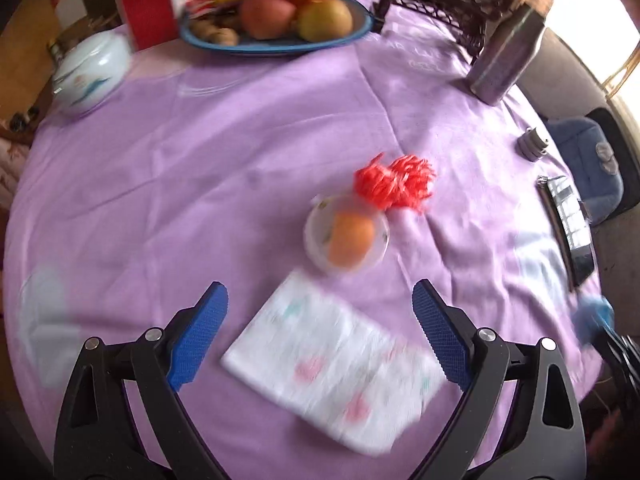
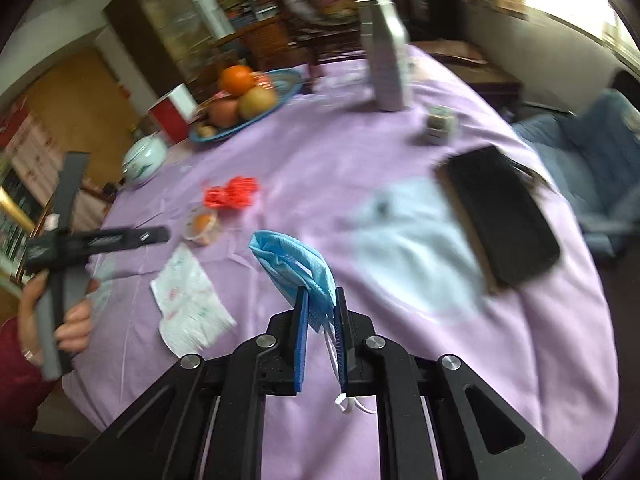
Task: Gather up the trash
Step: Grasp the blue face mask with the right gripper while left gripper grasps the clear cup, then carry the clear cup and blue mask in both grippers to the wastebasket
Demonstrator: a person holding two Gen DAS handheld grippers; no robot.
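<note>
Purple cloth (image 1: pixel 248 128) was spread over the round table, and many things were laid on it. At the far side a blue fruit plate (image 1: pixel 352 36) was seen, with a white lidded pot (image 1: pixel 90 72) off to one side and a tall grey bottle (image 1: pixel 506 54) to the other. The left gripper (image 1: pixel 320 332) was held wide open, with nothing between its blue pads (image 1: pixel 200 336). A flat white tissue pack (image 1: pixel 340 364) with pink marks was found right between those pads, just ahead and below. Its long side was turned slantwise, from near-left to far-right, so a small twist would likely be needed before a squeeze. A little past it a clear cup with something orange inside (image 1: pixel 347 236) was seen, and a red crinkly scrap (image 1: pixel 394 182) was touching the cup on its far side. The right gripper (image 2: pixel 320 312) was closed tight on a crumpled blue face mask (image 2: pixel 292 260), which was sticking up from the jaws, with its white ear loop (image 2: pixel 352 404) hanging down. A dark phone (image 2: pixel 500 212) was lying ahead and to the right of that gripper. The tissue pack was judged much nearer to the left gripper, so it would best be taken by that one. Both views were blurred, so small marks could not be read.
</note>
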